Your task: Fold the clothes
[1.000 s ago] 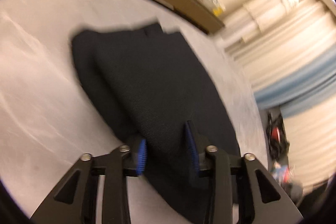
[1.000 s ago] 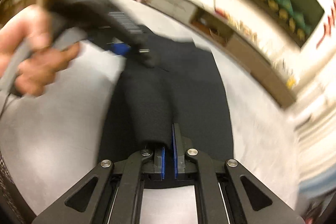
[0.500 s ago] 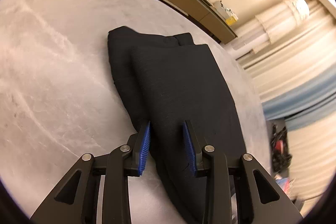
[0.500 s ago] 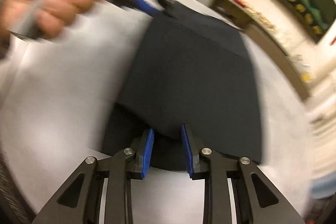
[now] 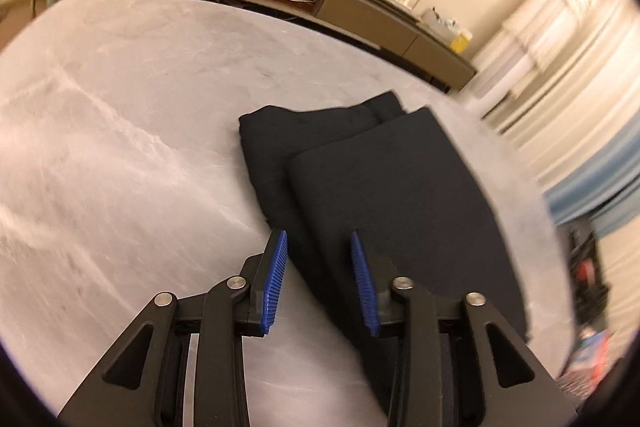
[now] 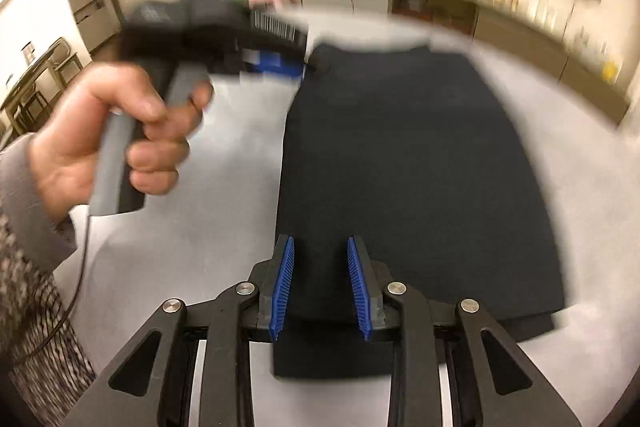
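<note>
Matt black cloth garment [image 5: 384, 195], smooth pale marbled table [image 5: 120, 131], ribbed blue plastic tool pads [image 5: 276, 279]

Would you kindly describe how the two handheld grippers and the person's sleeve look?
Both the left gripper and right gripper have black linkage arms with silver pivot screws and ribbed blue pads. The left gripper has a grey handle with a thin dark cable. The sleeve is grey mottled knit.

The bench [image 5: 120, 155] is bare and open left of the folded black garment [image 5: 392, 195]. In the right wrist view, the left claw [image 6: 276, 65] and its hand [image 6: 116, 135] block that side.
</note>
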